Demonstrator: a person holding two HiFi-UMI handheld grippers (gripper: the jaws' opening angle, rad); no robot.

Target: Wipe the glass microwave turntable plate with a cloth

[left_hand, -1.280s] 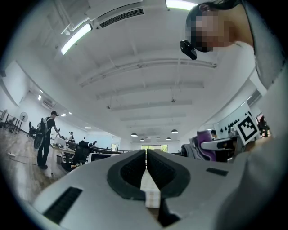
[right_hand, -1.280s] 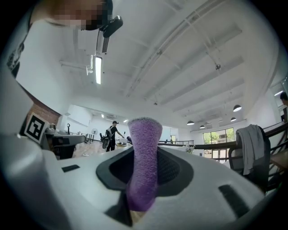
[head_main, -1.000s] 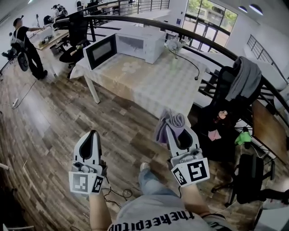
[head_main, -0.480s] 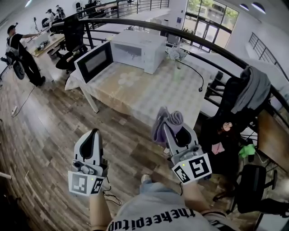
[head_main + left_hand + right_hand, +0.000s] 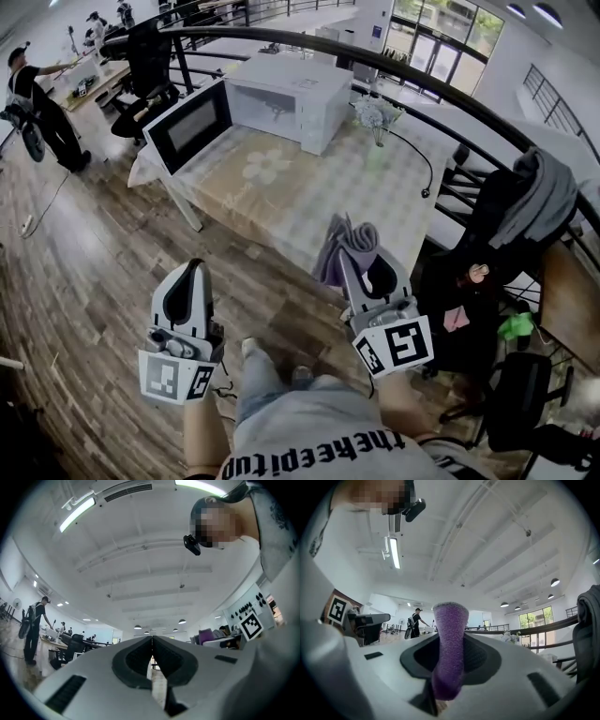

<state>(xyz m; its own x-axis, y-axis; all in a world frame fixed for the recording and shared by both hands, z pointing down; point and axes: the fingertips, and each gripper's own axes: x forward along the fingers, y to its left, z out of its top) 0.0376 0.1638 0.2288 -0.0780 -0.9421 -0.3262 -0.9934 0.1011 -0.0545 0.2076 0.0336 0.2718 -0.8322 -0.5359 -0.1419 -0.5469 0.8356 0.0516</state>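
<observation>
A white microwave (image 5: 281,98) stands on the table (image 5: 309,192) ahead with its door (image 5: 187,127) swung open to the left; the glass turntable plate inside is not visible. My right gripper (image 5: 352,251) is shut on a purple cloth (image 5: 349,246) that sticks up from its jaws, near the table's front edge; the purple cloth (image 5: 449,644) fills the gap between the jaws in the right gripper view. My left gripper (image 5: 192,277) hangs over the wooden floor, well short of the table, jaws pressed together and holding nothing.
A small vase of flowers (image 5: 377,117) and a black cable (image 5: 417,155) sit on the table's right side. Black chairs draped with clothes (image 5: 530,202) stand at the right. A black railing (image 5: 450,89) curves behind the table. A person (image 5: 33,94) stands far left.
The view has closed in on the table and microwave, which now sit lower and larger in the frame. Both grippers keep their pose, the right still shut on the cloth.
</observation>
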